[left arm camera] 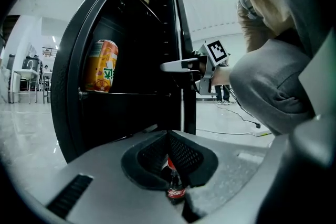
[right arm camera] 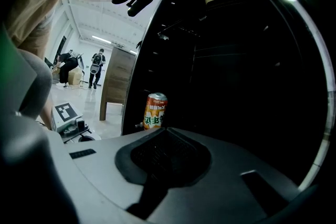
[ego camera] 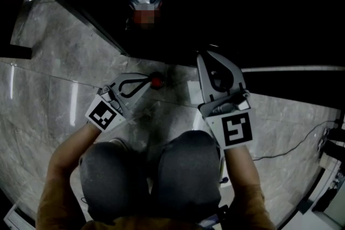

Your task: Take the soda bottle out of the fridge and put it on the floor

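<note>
A small soda bottle [left arm camera: 175, 189] with a red cap and red label sits upright between the pads of my left gripper [left arm camera: 169, 145], which is shut on it. In the head view the red cap [ego camera: 157, 82] shows at the tip of the left gripper [ego camera: 150, 83], just above the marble floor [ego camera: 54, 89] in front of the dark fridge [ego camera: 178, 8]. My right gripper [ego camera: 208, 60] hangs beside it to the right, level, jaws together with nothing in them [right arm camera: 165, 135]. It points into the black fridge interior [right arm camera: 236, 60].
An orange can [left arm camera: 101, 66] stands on a shelf of the open fridge door [left arm camera: 131, 34]; the same can [right arm camera: 155, 110] shows in the right gripper view. The person squats, knees [ego camera: 188, 169] close behind both grippers. A cable [ego camera: 291, 148] lies on the floor at right. Other people stand far off.
</note>
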Tool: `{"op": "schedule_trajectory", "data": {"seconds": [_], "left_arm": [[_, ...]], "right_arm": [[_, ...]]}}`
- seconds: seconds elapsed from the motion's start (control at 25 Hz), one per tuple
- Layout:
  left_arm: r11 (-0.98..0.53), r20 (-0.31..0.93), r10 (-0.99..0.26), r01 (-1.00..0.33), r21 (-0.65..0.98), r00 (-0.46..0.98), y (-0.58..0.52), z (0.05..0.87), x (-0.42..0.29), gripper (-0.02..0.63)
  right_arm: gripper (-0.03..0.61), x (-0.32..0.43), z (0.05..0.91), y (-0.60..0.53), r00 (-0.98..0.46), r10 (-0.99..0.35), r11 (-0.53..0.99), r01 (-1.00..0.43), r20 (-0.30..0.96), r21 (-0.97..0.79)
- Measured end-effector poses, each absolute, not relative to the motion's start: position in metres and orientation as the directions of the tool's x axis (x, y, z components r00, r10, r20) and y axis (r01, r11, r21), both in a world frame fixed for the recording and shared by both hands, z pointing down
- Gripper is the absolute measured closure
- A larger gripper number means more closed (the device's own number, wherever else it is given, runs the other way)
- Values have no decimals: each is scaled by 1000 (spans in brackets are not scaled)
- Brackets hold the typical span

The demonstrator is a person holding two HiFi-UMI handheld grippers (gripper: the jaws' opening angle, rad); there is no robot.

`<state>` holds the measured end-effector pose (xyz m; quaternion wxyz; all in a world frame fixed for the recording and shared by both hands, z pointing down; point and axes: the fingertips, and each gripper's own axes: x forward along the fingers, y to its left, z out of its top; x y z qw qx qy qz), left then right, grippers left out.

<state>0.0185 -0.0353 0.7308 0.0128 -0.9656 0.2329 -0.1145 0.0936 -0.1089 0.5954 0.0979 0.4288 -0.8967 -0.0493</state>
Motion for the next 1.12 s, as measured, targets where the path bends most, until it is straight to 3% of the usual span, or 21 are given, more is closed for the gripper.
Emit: {"op": "schedule_trajectory", "data": {"seconds": [0.56, 1.12], "left_arm": [[-821, 236, -544, -569, 50, 805, -66, 714, 13, 612], [-771, 225, -590, -624, 127, 775, -33, 625, 26, 612]], "right_arm": [[577, 83, 588, -109, -634, -747, 662, -738, 200, 133], [578, 80, 543, -48, -602, -735, 641, -766, 311, 32]]}}
